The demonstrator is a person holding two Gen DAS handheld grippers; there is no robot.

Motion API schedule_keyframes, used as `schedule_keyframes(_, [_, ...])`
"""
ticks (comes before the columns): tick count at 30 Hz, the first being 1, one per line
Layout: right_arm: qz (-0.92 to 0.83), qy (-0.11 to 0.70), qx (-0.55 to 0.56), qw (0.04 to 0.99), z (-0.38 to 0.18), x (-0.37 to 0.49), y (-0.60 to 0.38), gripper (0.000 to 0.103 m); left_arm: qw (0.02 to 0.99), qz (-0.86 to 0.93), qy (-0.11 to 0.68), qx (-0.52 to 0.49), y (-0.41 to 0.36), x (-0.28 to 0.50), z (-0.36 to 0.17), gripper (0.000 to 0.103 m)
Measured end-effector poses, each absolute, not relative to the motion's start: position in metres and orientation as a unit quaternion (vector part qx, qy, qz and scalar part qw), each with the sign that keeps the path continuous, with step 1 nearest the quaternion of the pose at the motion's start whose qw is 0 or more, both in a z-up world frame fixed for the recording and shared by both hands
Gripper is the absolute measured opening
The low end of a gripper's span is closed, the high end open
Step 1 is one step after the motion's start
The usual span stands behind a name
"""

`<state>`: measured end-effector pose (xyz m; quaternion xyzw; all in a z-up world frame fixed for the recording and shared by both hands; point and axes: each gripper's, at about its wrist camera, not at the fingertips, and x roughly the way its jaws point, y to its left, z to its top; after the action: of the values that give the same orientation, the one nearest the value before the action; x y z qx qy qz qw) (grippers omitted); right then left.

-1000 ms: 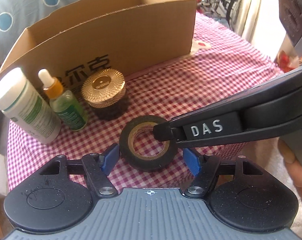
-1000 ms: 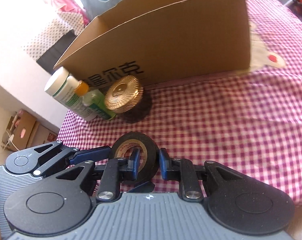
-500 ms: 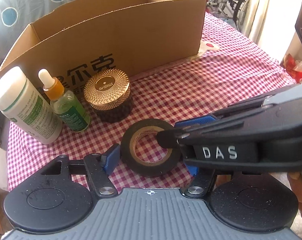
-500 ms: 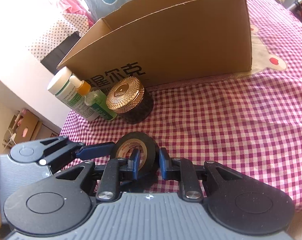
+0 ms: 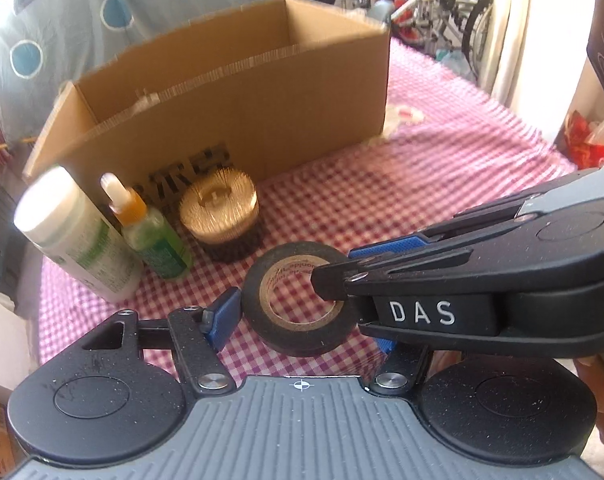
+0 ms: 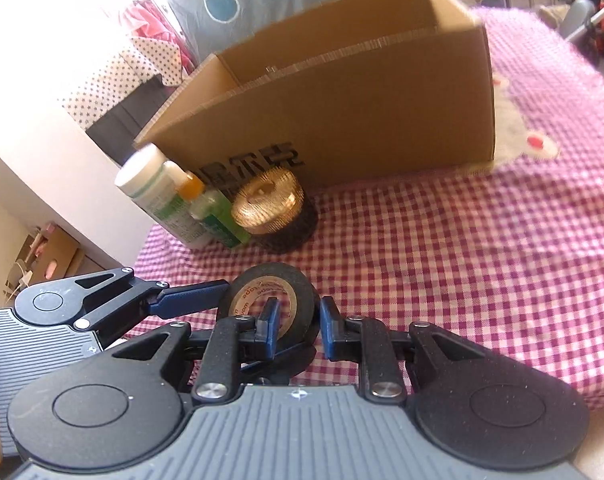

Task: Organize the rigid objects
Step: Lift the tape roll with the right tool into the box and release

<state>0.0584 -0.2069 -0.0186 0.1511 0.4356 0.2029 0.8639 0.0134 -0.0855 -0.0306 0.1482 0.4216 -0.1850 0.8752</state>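
Observation:
A black tape roll (image 5: 290, 322) (image 6: 302, 300) is held above the checked tablecloth (image 5: 442, 152). My right gripper (image 6: 296, 328) is shut on its rim, one finger through the hole, and it shows in the left wrist view (image 5: 338, 276). My left gripper (image 5: 302, 320) is open, its blue pads either side of the roll, the left pad (image 5: 222, 316) close to it. A cardboard box (image 5: 230, 92) (image 6: 342, 100) stands behind. A white bottle (image 5: 74, 240), a green dropper bottle (image 5: 150, 232) and a gold-lidded jar (image 5: 222, 212) stand in front of the box.
The tablecloth edge (image 6: 150, 240) drops off at the left beside the bottles. Wheelchairs and clutter (image 5: 442, 0) stand beyond the table's far right. A person in a dotted blue garment (image 5: 62, 20) is behind the box.
The right gripper has lifted the tape roll off the cloth, and both grippers have risen, so the box interior now shows. The left gripper stays open around the roll.

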Motion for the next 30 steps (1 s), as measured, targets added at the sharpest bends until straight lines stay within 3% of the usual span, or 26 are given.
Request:
schedule_keyframes(15, [0.233,0.314,0.118,0.913,0.089,0.101,-0.217,0.024,0.925,-0.164,0.298,0.167,-0.098,0.043,0.075,0.066])
schedule_keyframes(21, [0.261,0.357,0.135,0.887,0.094,0.175,-0.221,0.024,0.912,-0.164,0.344,0.150,-0.098,0.102,0.085,0.066])
schedule_keyframes(30, [0.280,0.471,0.147,0.824,0.054,0.272,-0.212,0.024,0.864,-0.161,0.465,0.108,-0.092,0.180,0.055,0.066])
